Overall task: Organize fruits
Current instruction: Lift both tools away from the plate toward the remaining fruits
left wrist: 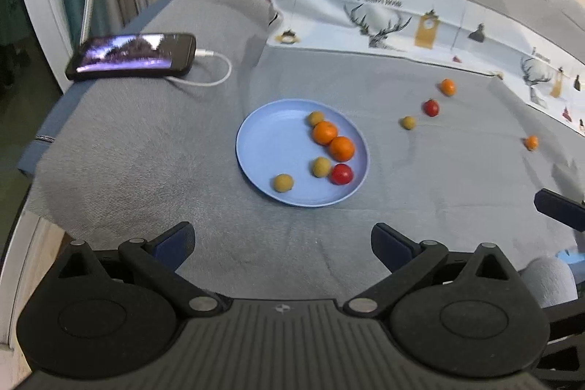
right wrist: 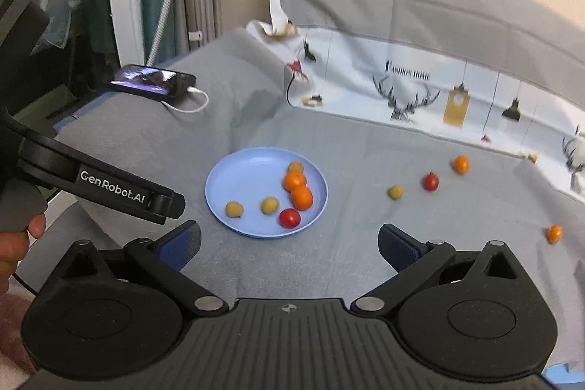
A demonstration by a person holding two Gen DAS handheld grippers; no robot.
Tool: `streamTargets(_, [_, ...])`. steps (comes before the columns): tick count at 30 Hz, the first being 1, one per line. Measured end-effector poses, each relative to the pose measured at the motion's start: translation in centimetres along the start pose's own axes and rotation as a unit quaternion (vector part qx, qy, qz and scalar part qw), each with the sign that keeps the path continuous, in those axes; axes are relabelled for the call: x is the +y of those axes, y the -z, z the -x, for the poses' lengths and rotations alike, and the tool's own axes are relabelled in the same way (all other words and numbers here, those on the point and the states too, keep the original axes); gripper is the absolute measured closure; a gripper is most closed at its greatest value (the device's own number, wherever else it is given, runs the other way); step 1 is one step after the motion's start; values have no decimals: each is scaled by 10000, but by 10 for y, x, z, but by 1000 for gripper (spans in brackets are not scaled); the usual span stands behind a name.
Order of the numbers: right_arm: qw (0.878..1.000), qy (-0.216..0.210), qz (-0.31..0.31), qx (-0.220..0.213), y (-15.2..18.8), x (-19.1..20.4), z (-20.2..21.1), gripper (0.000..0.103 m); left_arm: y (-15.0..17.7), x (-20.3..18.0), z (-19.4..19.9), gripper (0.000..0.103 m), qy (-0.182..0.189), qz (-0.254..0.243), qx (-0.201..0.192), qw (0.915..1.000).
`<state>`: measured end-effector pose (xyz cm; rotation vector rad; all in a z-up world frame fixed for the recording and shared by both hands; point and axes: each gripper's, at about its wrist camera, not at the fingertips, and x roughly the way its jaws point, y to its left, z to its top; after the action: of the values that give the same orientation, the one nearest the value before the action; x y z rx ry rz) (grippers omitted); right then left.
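A blue plate (left wrist: 270, 141) (right wrist: 248, 181) sits on the grey cloth. It holds two oranges (left wrist: 332, 141) (right wrist: 298, 189), a red tomato (left wrist: 342, 173) (right wrist: 289, 218) and three yellow-brown fruits (left wrist: 283, 182) (right wrist: 234, 209). Loose on the cloth to the right lie a yellow-brown fruit (left wrist: 408, 122) (right wrist: 395, 192), a red tomato (left wrist: 431, 107) (right wrist: 430, 181) and two small oranges (left wrist: 448, 86) (right wrist: 461, 164), one far right (left wrist: 531, 142) (right wrist: 554, 233). My left gripper (left wrist: 281, 240) is open and empty, short of the plate. My right gripper (right wrist: 289, 242) is open and empty, near the plate's front edge.
A phone (left wrist: 133, 55) (right wrist: 153, 81) on a white charging cable (left wrist: 215, 68) lies at the cloth's far left. A printed white sheet (left wrist: 402, 21) (right wrist: 420, 86) runs along the back. The left gripper's body (right wrist: 109, 189) crosses the right wrist view's left side. The bed edge drops off at left.
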<state>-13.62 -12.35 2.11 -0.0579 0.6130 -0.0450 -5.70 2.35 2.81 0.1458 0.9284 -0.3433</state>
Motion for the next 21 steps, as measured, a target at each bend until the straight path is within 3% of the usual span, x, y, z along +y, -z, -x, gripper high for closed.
streamTargets(10, [9982, 196, 68, -557, 8, 8, 50, 1, 18, -11, 46, 1, 10, -120, -499, 9987])
streamTargets(21, [9962, 234, 202, -814, 15, 17, 69, 1, 27, -16, 66, 1, 7, -199, -732, 9971])
